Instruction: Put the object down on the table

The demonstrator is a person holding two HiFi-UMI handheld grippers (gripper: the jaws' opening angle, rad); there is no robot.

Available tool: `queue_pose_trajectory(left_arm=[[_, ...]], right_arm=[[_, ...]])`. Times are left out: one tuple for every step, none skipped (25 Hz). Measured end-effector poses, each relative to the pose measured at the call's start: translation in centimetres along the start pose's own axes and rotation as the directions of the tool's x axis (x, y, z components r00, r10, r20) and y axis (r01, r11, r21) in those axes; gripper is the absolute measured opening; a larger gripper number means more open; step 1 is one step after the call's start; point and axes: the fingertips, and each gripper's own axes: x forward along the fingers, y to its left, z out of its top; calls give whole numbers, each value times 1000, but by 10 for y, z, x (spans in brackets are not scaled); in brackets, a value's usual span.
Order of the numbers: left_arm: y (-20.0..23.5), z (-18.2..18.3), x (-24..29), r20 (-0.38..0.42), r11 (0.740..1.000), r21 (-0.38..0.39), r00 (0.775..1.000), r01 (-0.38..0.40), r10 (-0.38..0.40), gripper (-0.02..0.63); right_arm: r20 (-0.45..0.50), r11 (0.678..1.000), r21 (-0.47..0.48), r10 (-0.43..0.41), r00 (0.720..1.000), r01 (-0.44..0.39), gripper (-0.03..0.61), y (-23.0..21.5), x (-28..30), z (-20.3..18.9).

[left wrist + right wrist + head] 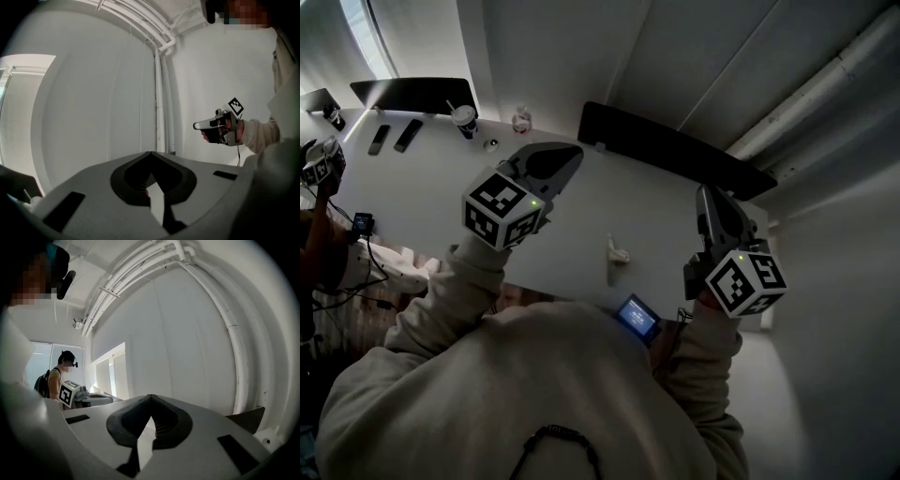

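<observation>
Left gripper (pixel 568 156): jaws pressed together, tips meeting, nothing between them. It is held over the white table (pixel 422 187).

Right gripper (pixel 704 193): jaws likewise closed and empty, over the table's 3 o'clock end.

Small pale object (pixel 617 255), kind not discernible, lies on the table near its front edge, between the two grippers. It is about 5 o'clock from the left tips and 8 o'clock from the right tips, touching neither.

Far edge: lidded cup with straw (pixel 464 118) and small bottle (pixel 521 119) at 11 o'clock, dark monitor (pixel 675 150) at 1 o'clock.
</observation>
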Motion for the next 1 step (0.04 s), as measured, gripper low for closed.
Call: queue_pose_trajectory(left_arm=[[-1, 2, 1, 6, 1000, 1, 1000, 2, -2, -3]], right_arm=[[-1, 1000, 2, -3, 1000, 3, 18, -1, -1, -1]])
